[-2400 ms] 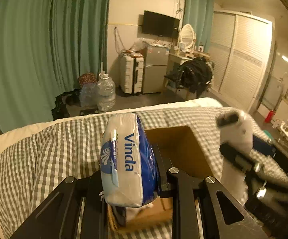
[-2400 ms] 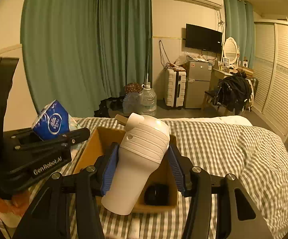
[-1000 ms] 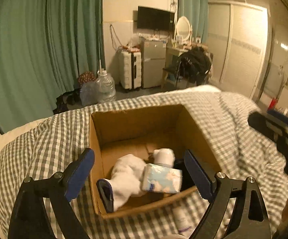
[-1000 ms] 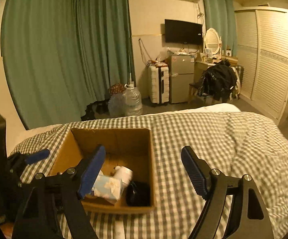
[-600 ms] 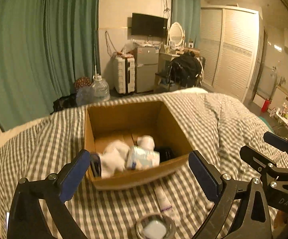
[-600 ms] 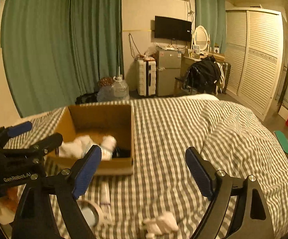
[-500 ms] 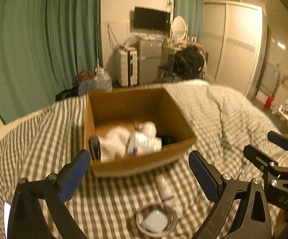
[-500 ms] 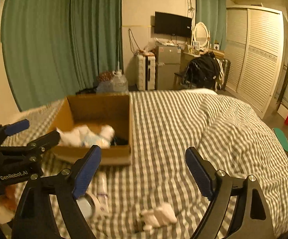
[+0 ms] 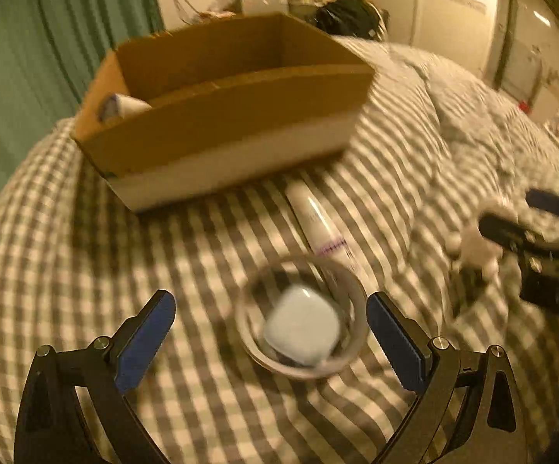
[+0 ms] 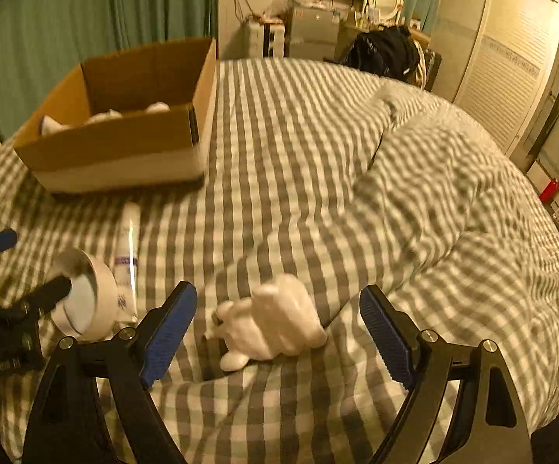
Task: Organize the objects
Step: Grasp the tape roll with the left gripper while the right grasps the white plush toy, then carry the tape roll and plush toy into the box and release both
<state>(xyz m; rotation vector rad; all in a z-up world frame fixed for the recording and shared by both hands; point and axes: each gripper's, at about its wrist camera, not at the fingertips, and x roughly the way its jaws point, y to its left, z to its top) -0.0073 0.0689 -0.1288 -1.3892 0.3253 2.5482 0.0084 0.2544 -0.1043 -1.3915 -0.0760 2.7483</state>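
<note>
A cardboard box sits on the checked bed; it also shows in the right wrist view, with white items inside. My left gripper is open, low over a round cup holding a white block. A white tube lies between the cup and the box. My right gripper is open, with its jaws either side of a white plush toy on the bed. The cup and tube lie to its left.
The grey checked duvet is rumpled into folds on the right. Green curtains, a fridge and a chair with a black bag stand beyond the bed. The other gripper shows at the left wrist view's right edge.
Both grippers released the tissue pack and white bottle into the box, then drew back and dropped low. The left now hovers over the cup, the right over the plush toy.
</note>
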